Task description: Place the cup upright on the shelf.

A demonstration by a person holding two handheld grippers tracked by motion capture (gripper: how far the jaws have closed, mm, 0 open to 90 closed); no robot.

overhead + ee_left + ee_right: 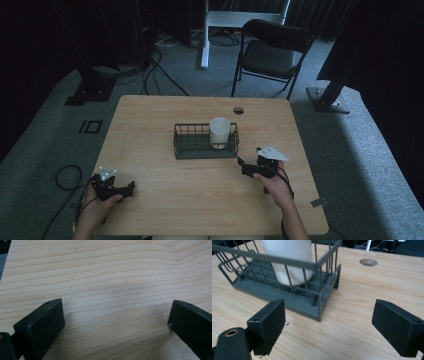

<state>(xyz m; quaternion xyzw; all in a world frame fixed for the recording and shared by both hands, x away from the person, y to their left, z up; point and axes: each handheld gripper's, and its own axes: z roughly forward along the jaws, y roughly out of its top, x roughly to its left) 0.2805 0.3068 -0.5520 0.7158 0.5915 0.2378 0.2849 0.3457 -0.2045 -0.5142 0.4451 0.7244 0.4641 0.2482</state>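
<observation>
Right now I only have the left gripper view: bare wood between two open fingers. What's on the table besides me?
Observer: A dark wire basket sits mid-table, with a white cup standing upright in its right end.
Operator: Where's the other gripper?
Observer: The right gripper is just off the basket's near right corner, fingers open, holding nothing; the right gripper view has that corner ahead, left of centre.
Operator: And me, relative to the basket?
Observer: The left gripper is near the table's near left corner, well clear of the basket.
Operator: Anything else on the wood?
Observer: A round cable hole through the tabletop beyond the basket, near the far edge.
</observation>
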